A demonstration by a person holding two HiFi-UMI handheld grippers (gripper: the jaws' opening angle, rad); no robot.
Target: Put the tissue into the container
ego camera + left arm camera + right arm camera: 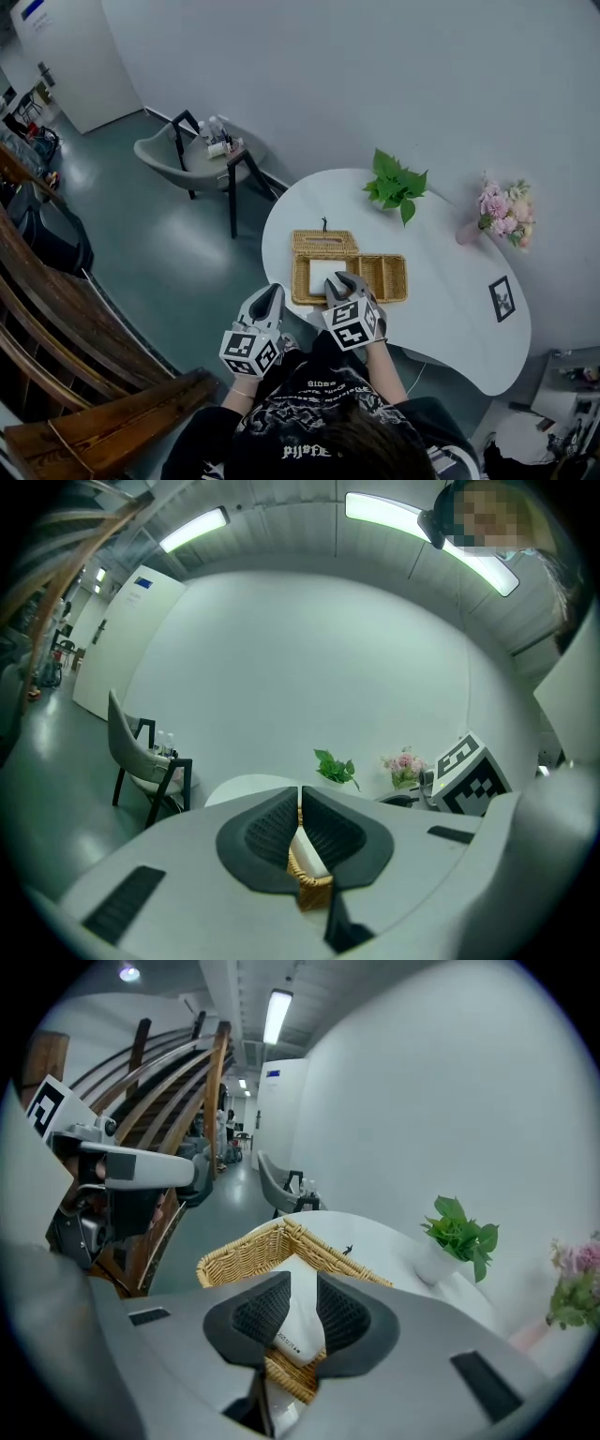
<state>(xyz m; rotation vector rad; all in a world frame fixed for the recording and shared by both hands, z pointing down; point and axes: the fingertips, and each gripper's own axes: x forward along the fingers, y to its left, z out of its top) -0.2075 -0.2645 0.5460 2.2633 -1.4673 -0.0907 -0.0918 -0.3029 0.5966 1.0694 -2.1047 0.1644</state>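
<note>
A white tissue pack point(323, 275) lies flat in the left compartment of a wicker basket point(386, 259) on the round white table point(441, 281). My right gripper point(344, 278) hovers at the pack's right edge. In the right gripper view its jaws point(302, 1283) stand a little apart, with the tissue pack point(295, 1330) showing in the gap below them, inside the basket point(244, 1255). My left gripper point(272, 291) hangs shut and empty off the table's near edge, left of the basket. In its own view the tips point(300, 794) touch, and the basket rim point(309, 892) shows beyond them.
A potted green plant point(396, 187), a vase of pink flowers point(504, 211) and a small picture frame point(502, 298) stand on the table beyond and right of the basket. A grey chair point(183, 155) and wooden stair rails point(56, 319) are to the left.
</note>
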